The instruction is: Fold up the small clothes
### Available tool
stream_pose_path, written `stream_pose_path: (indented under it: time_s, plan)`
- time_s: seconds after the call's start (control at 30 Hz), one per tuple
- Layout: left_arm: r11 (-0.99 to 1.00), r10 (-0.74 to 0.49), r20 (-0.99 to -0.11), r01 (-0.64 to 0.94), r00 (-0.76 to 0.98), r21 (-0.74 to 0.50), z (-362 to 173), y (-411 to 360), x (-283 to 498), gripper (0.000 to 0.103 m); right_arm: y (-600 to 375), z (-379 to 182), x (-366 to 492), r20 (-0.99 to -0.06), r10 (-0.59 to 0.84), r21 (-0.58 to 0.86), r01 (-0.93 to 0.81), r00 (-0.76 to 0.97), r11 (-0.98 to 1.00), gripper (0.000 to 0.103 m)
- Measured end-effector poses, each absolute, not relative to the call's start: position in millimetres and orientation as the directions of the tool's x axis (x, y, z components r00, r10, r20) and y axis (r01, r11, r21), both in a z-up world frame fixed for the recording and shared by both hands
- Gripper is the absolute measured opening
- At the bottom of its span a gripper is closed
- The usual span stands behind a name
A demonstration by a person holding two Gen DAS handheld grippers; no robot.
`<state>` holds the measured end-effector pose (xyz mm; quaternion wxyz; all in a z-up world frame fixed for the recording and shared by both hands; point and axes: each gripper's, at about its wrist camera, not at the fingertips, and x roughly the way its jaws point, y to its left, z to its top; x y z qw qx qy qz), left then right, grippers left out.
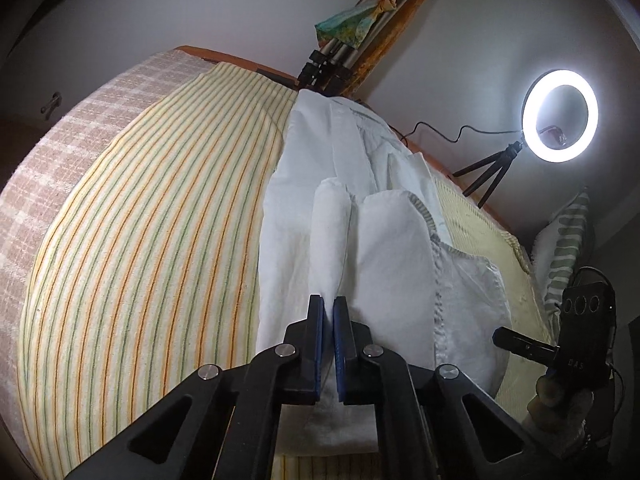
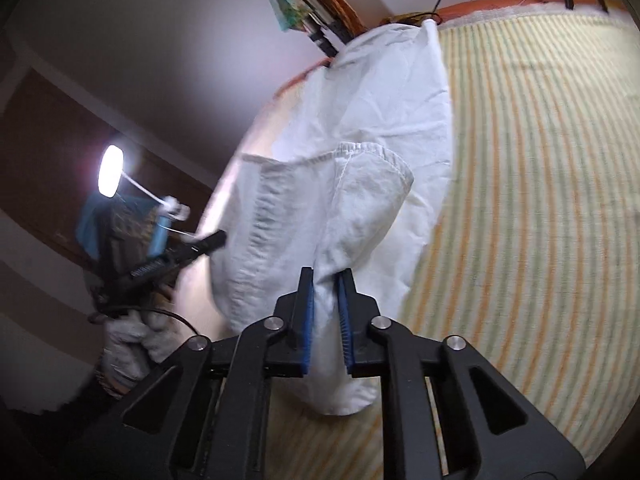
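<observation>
The white garment (image 1: 320,216) is pinched by the left hand-held gripper (image 1: 328,344) and the right hand-held gripper (image 2: 326,320); uneven pulling risks slippage and a skewed fold.

Only one marking reads: the faint letters "DAS" on the black body of the right hand-held gripper (image 1: 576,360) (low on its casing). White print on the left hand-held gripper (image 2: 160,268) is too blurred to read.
</observation>
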<state>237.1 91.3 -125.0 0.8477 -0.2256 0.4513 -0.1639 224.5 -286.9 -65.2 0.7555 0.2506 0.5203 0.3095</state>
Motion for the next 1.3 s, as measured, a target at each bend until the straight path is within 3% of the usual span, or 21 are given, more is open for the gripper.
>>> stream_pose_path:
  time_s: [0.07,0.3,0.37,0.43,0.57,0.6,0.67,0.73,0.8,0.83,0.87,0.97,1.13,1.3]
  plan:
    - [0.85,-0.461,-0.679,0.065,0.571,-0.522,-120.5,96.0,230.7,0.001,-290.1,-63.3,226.5,-0.583,0.767,0.739,-0.217,0.269,0.638,0.01]
    - [0.888,-0.415,-0.749,0.052,0.517,-0.457,-149.9,90.4,245.4,0.003,-295.4,-107.9,241.9,-0.627,0.749,0.749,-0.101,0.215,0.655,0.009]
    - [0.906,-0.393,-0.756,0.077,0.524,-0.417,-147.3,85.8,244.1,0.006,-294.6,-110.0,240.0,-0.649,0.729,0.728,-0.1,0.217,0.678,0.009]
    - [0.914,-0.375,-0.756,0.077,0.536,-0.399,-142.8,86.3,242.1,0.019,-293.8,-105.5,236.3,-0.668,0.707,0.705,-0.106,0.232,0.701,0.009]
    - [0.927,-0.334,-0.744,0.059,0.579,-0.371,-128.1,92.6,233.5,0.025,-290.8,-80.4,230.4,-0.73,0.609,0.59,-0.166,0.31,0.791,0.022]
    - [0.928,-0.333,-0.732,0.068,0.594,-0.367,-121.9,92.2,229.6,0.027,-291.5,-78.3,231.7,-0.722,0.619,0.598,-0.17,0.309,0.783,0.023]
    - [0.93,-0.338,-0.713,0.099,0.614,-0.355,-110.9,87.0,223.8,0.028,-294.2,-81.4,238.1,-0.702,0.652,0.638,-0.152,0.286,0.755,0.034]
    - [0.928,-0.352,-0.698,0.138,0.623,-0.345,-102.6,77.5,218.9,0.029,-297.3,-87.3,244.2,-0.703,0.651,0.648,-0.119,0.285,0.752,0.036]
    - [0.926,-0.368,-0.694,0.178,0.619,-0.333,-99.3,65.6,216.1,0.029,-299.9,-93.4,249.4,-0.699,0.656,0.661,-0.092,0.284,0.744,0.035]
    - [0.923,-0.38,-0.696,0.198,0.609,-0.331,-100.0,59.6,215.5,0.029,-301.8,-94.8,250.9,-0.684,0.671,0.68,-0.084,0.286,0.729,0.029]
    - [0.919,-0.392,-0.701,0.214,0.595,-0.332,-101.8,53.2,216.0,0.029,-303.9,-96.0,252.7,-0.648,0.706,0.718,-0.079,0.286,0.691,0.015]
    - [0.913,-0.409,-0.72,0.235,0.561,-0.335,-110.6,40.4,213.8,0.029,-314.5,-92.5,253.1,-0.515,0.797,0.824,-0.073,0.314,0.561,0.011]
    - [0.916,-0.399,-0.749,0.254,0.528,-0.309,-123.2,28.5,212.0,0.029,-317.2,-98.5,256.8,-0.693,0.638,0.663,-0.052,0.335,0.747,0.011]
    - [0.917,-0.398,-0.724,0.247,0.563,-0.312,-109.8,36.3,211.4,0.029,-306.5,-58.9,242.3,-0.75,0.494,0.483,-0.146,0.441,0.863,0.012]
